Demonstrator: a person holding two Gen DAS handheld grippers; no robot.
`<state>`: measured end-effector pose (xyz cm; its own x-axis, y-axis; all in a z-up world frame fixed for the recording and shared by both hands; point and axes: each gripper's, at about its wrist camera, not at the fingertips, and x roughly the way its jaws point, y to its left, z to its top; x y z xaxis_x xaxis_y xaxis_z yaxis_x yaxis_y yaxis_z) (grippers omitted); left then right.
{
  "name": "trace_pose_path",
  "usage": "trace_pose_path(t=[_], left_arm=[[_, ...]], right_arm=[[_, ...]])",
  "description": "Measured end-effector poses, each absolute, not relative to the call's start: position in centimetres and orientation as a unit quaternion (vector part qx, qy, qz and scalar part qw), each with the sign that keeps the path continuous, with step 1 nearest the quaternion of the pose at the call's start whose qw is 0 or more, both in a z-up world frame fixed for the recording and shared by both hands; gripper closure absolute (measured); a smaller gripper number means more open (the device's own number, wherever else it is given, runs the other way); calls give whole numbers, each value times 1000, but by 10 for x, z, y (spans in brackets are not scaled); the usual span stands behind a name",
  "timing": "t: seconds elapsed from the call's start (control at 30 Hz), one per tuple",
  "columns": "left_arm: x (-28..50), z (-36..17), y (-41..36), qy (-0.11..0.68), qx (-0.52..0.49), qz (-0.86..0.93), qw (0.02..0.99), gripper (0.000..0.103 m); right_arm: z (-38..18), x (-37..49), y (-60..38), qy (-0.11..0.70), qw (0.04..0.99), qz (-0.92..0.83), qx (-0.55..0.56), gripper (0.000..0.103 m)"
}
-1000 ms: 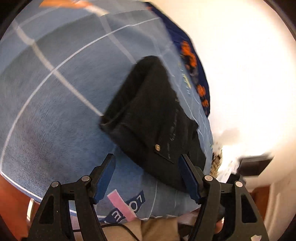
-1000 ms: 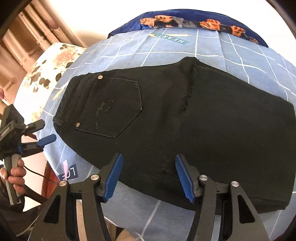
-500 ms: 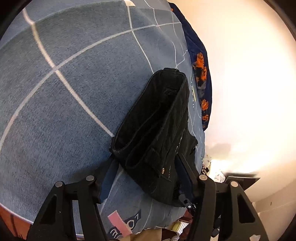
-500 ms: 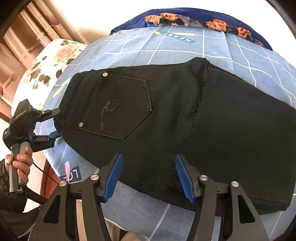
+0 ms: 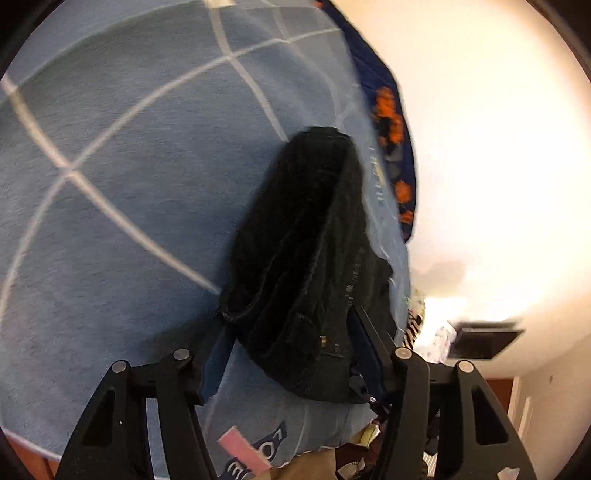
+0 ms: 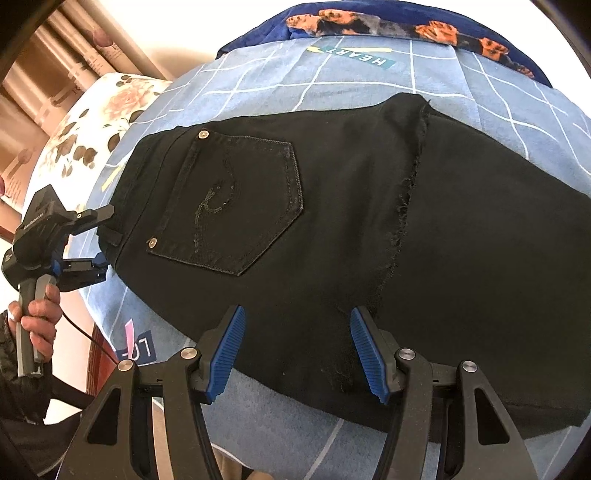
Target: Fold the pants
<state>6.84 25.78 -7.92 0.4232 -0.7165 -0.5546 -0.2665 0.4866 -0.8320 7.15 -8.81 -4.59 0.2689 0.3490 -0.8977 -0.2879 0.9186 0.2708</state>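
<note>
Black pants [image 6: 369,221] lie folded on a blue grid-patterned bed cover [image 6: 332,85], back pocket up, waistband to the left. My left gripper [image 6: 103,238] sits at the waistband's near corner, one finger on each side of it. In the left wrist view the dark waistband [image 5: 303,240] fills the gap of the left gripper [image 5: 291,328], whose jaws have narrowed but are not clamped. My right gripper [image 6: 295,332] hovers open over the pants' near edge, beside the frayed leg hem, nothing pinched.
A floral pillow [image 6: 85,129] lies left of the pants. A dark blue blanket with orange print [image 6: 406,29] runs along the far edge of the bed. A person's hand [image 6: 37,314] holds the left gripper's handle off the bed's left edge.
The left gripper moved in and down onto the waistband corner, and its jaws narrowed around it. The right gripper stayed in place, still open.
</note>
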Motion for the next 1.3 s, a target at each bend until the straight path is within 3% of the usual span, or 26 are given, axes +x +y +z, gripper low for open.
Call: trace_pose_path(t=[0.2, 0.23, 0.27, 0.3, 0.4, 0.73, 1.03, 1.3], left_arm=[[88, -84, 252, 506, -483, -160, 696, 50], [89, -84, 251, 506, -480, -155, 699, 56], [89, -83, 250, 511, -464, -143, 709, 70], [89, -82, 249, 515, -447, -136, 719, 77], [86, -77, 246, 513, -433, -122, 731, 82], [83, 16, 196, 454, -330, -173, 809, 85], [107, 94, 59, 409, -280, -289, 819, 86], [132, 86, -81, 456, -231, -367, 777, 86]], right_arm=[[-47, 75, -78, 569, 797, 203, 27, 42], [-46, 76, -77, 568, 797, 205, 26, 42], [-46, 75, -76, 567, 797, 205, 27, 42], [-46, 75, -76, 566, 798, 204, 28, 42], [-46, 76, -78, 565, 799, 201, 35, 42], [-18, 75, -131, 536, 822, 172, 87, 42], [30, 58, -232, 478, 859, 116, 138, 42], [43, 27, -329, 443, 876, 40, 185, 40]])
